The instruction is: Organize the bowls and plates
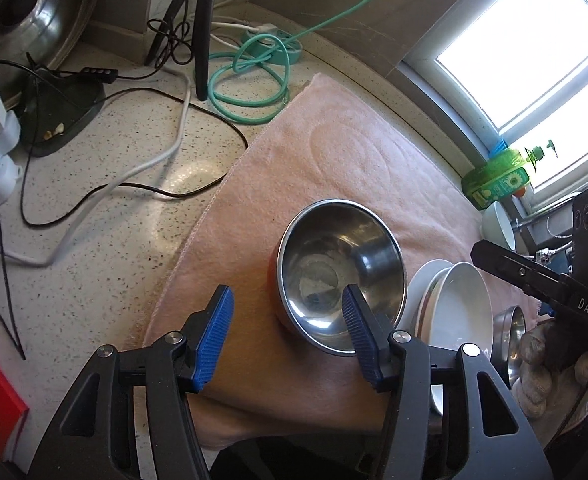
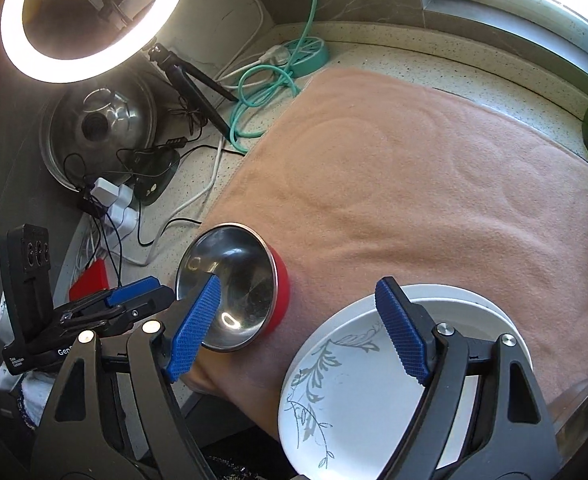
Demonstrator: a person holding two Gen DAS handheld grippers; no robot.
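— Where are you, going by the pink towel [image 1: 334, 152]?

— Both tools hang over its near edge, pointing steeply down. My left gripper [image 1: 283, 334] is over the steel bowl with the red outside [image 1: 340, 272], which sits upright on the towel close to that edge. One blue pad [image 1: 358, 336] lies over the bowl's near rim, the other [image 1: 211, 338] hangs over bare towel beside the bowl. The jaws are spread and I see no pad pressing on the rim, so nothing is pinched.

— And the other tool?

— My right gripper [image 2: 294, 328] is spread wide too. It hovers between that same bowl [image 2: 229, 284] and the white plate with a grey leaf pattern [image 2: 354, 392], which lies on a stack of white dishes at the towel's near edge. The pad on that side [image 2: 404, 332] stands over the plate's far rim; whether it touches, I cannot tell. It pinches nothing.

— Anything else on the towel?

— In the left wrist view a second steel bowl [image 1: 510, 340] leans just beyond the white stack [image 1: 454, 300], by the gloved hand [image 1: 550, 364] that carries the right tool. Off the towel, cables and a teal cord [image 1: 249, 76] trail over the speckled worktop [image 1: 133, 140]
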